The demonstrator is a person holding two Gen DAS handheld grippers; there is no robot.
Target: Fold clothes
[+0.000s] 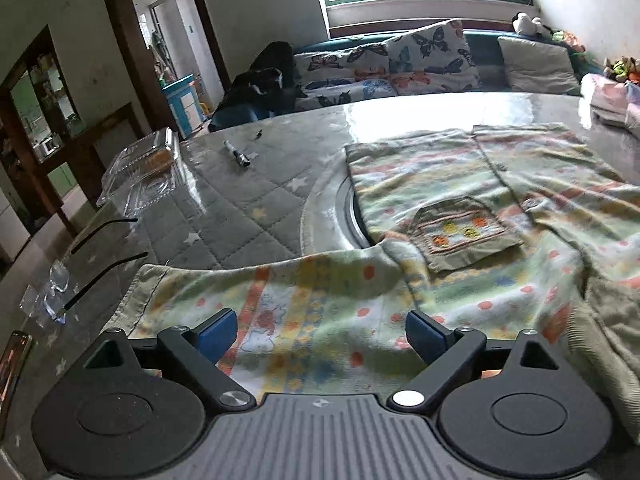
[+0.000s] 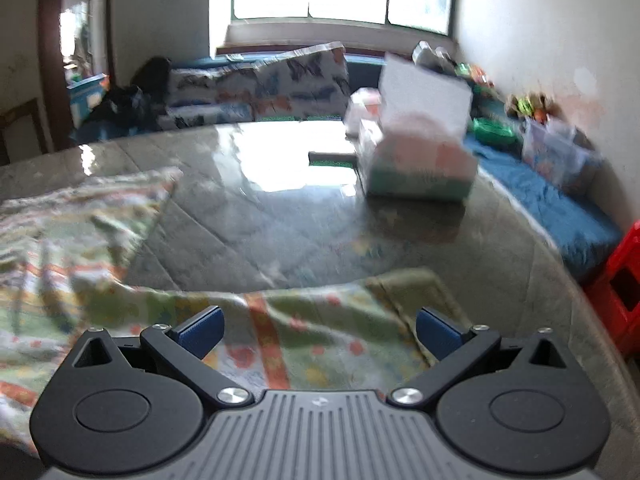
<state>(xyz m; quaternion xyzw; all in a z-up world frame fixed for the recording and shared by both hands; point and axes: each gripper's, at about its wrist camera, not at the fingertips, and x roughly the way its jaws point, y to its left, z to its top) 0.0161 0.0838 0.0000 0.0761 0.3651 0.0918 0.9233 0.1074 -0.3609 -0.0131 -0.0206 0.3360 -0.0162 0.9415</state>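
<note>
Item: child's patterned cardigan point(image 1: 460, 184), pastel stripes with dots and a small embroidered patch pocket point(image 1: 464, 236), lay spread front-up on the glass-topped quilted table point(image 1: 240, 200), body reaching away toward the window, one sleeve point(image 1: 280, 304) stretched out along the near edge on the left, the other sleeve point(image 2: 340, 320) likewise on the right. Left gripper point(image 1: 322, 334): blue pads apart, poised low over the left sleeve, nothing between them. Right gripper point(image 2: 318, 330): pads likewise apart, over the right sleeve near its ribbed cuff point(image 2: 416, 284), holding nothing; that view was motion-blurred, so contact with the cloth could not be told. Step in hand, as judged: opening of the fold, both claws lining up on the sleeves before any pinch. The next move would call for each claw to drop onto its sleeve, close on the fabric near the cuff, and carry it inward across the chest without dragging the body. Also on the table: eyeglasses point(image 1: 64, 280) and a phone point(image 1: 12, 368) at the left edge, a clear plastic clamshell box point(image 1: 140, 172), a small flashlight point(image 1: 238, 154), a tissue box point(image 2: 416, 168).
</note>
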